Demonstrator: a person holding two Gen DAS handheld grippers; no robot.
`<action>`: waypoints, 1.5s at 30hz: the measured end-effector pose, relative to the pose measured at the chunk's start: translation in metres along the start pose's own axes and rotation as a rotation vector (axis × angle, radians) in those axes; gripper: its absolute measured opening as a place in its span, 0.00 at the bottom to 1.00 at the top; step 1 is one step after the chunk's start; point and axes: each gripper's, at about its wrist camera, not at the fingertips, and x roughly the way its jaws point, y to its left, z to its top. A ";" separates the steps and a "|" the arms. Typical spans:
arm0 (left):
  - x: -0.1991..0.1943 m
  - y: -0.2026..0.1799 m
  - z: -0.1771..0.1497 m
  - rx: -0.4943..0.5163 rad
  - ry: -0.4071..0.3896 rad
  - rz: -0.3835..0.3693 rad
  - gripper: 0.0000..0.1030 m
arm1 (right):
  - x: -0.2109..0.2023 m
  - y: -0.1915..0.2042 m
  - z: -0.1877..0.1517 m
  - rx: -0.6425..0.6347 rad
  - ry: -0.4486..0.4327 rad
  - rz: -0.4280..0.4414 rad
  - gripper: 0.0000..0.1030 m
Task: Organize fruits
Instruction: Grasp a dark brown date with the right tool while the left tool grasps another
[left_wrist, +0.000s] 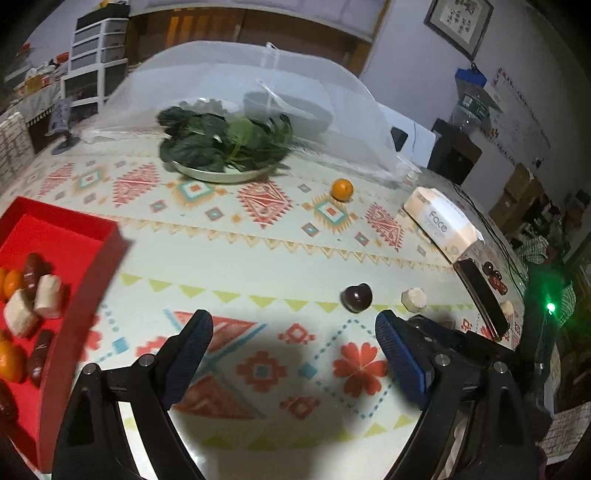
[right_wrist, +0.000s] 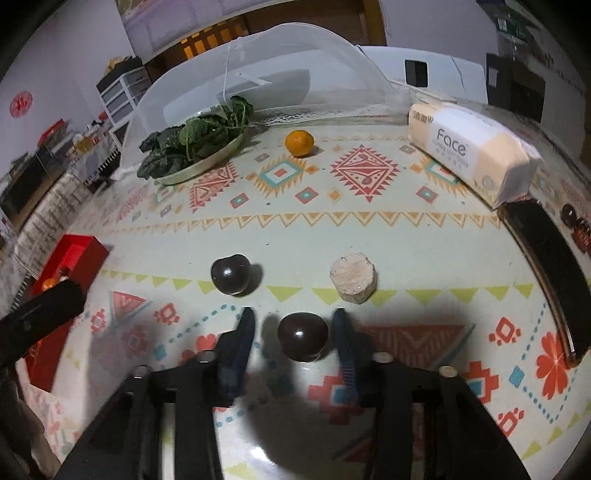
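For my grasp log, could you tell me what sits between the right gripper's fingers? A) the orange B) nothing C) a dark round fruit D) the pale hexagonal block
C: in the right wrist view a dark round fruit sits on the table between the open fingers of the right gripper, not yet touched.

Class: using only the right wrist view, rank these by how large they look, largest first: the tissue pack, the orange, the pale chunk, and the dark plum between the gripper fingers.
1. tissue pack
2. dark plum and pale chunk: about alike, and the plum is nearer the camera, so unranked
3. orange, farthest away, so its small look is unsure
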 end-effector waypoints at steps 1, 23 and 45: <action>0.004 -0.003 0.000 0.003 0.005 -0.001 0.86 | 0.000 0.000 0.000 -0.005 0.000 -0.007 0.28; 0.081 -0.063 0.006 0.167 0.041 0.050 0.86 | -0.017 -0.046 -0.005 0.169 -0.066 0.147 0.26; 0.000 -0.015 -0.001 0.069 -0.046 0.010 0.26 | -0.024 -0.051 -0.007 0.190 -0.114 0.151 0.26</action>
